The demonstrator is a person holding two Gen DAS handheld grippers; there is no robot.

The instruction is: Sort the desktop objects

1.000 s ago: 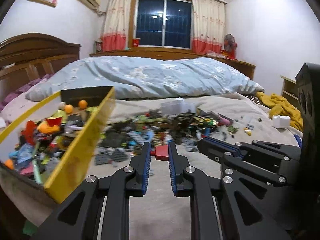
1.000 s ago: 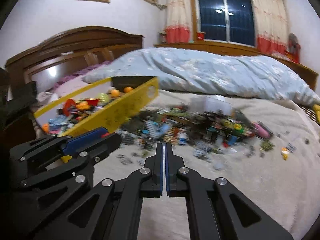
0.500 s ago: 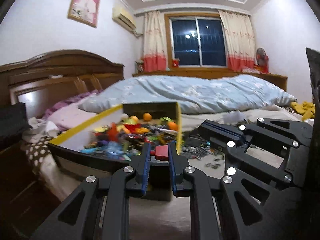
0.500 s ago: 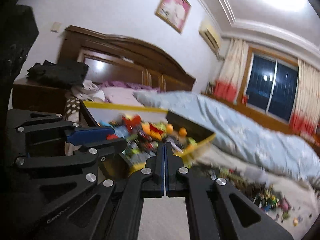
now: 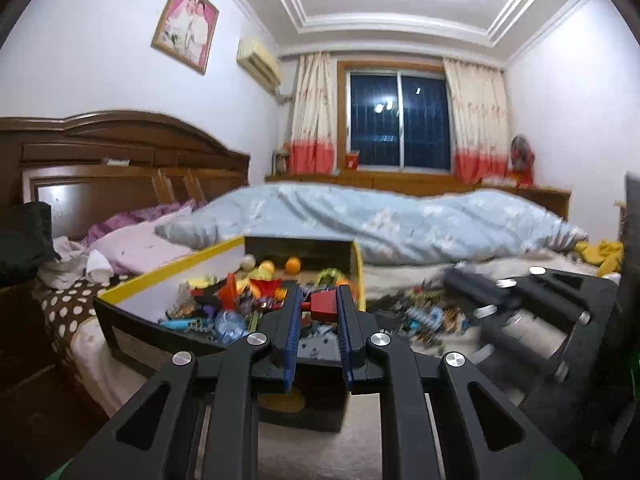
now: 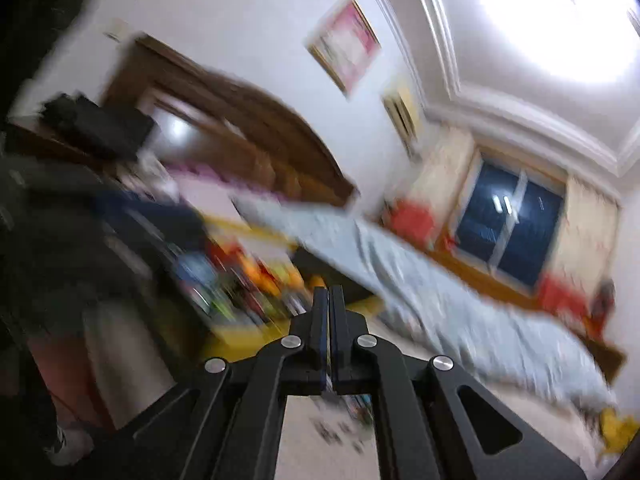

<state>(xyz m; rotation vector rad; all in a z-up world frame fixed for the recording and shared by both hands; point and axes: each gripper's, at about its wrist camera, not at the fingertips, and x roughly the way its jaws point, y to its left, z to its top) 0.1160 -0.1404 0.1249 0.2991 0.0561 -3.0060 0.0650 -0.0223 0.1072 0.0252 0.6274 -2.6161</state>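
Left wrist view: our left gripper (image 5: 318,306) pinches one red brick (image 5: 323,306) at frame centre, over one yellow-rimmed box (image 5: 172,270) of toys on the bed (image 5: 400,220). Right wrist view, blurred: our right gripper (image 6: 329,300) is pressed together, empty.

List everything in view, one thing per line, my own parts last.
red brick: one, red, between the left claw's pads, above the box
toy box: one, yellow rim, dark walls, on the bed, full of mixed toys
loose pieces: many, mixed colours, on the bed right of the box
quilt: one, pale blue, behind the box
headboard: one, brown wood, left
framed picture: one, pink, on the wall
window: one, dark, far wall
left claw: shut on the brick
right claw: shut, empty
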